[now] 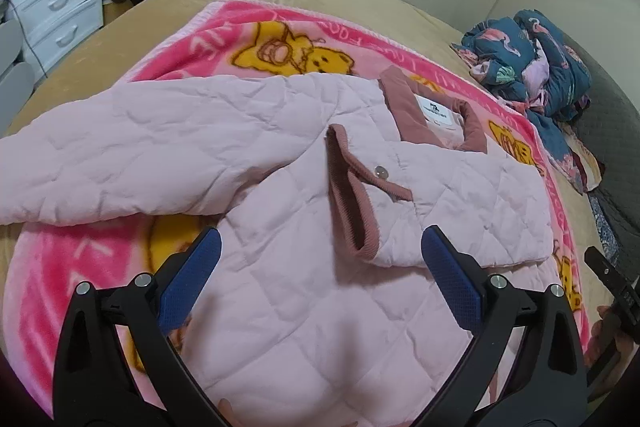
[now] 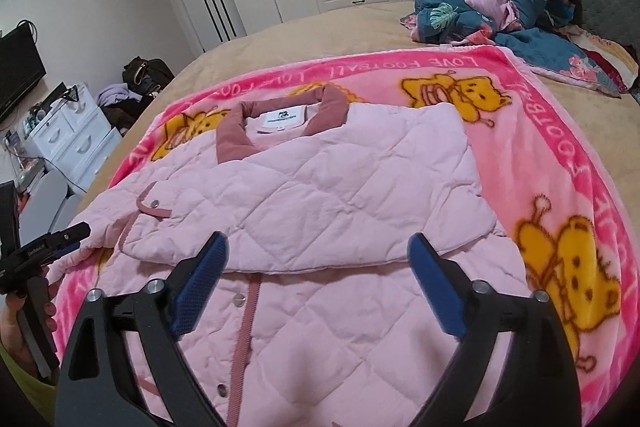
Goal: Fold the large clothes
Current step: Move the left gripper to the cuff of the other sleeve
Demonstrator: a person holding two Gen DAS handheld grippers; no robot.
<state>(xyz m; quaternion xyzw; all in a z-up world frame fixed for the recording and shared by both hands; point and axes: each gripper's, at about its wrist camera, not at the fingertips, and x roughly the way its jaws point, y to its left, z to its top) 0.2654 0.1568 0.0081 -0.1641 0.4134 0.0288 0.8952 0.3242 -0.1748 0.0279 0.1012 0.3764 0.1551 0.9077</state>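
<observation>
Left wrist: my left gripper (image 1: 320, 255) hangs over the jacket (image 1: 280, 167), jaws wide apart, empty. The jacket lies on a blanket (image 1: 80, 267) on the bed (image 1: 168, 3).

Right wrist: my right gripper (image 2: 318, 263) hangs likewise, jaws apart, above the jacket (image 2: 320, 195), sleeve folded across.

left gripper (image 1: 320, 247): black plastic arms, blue textured pads, silver round screws
right gripper (image 2: 318, 251): same black frame, blue pads, silver screws
handle (image 2: 30, 255): black, small white lettering
sleeve (image 2: 16, 379): yellow-green
</observation>
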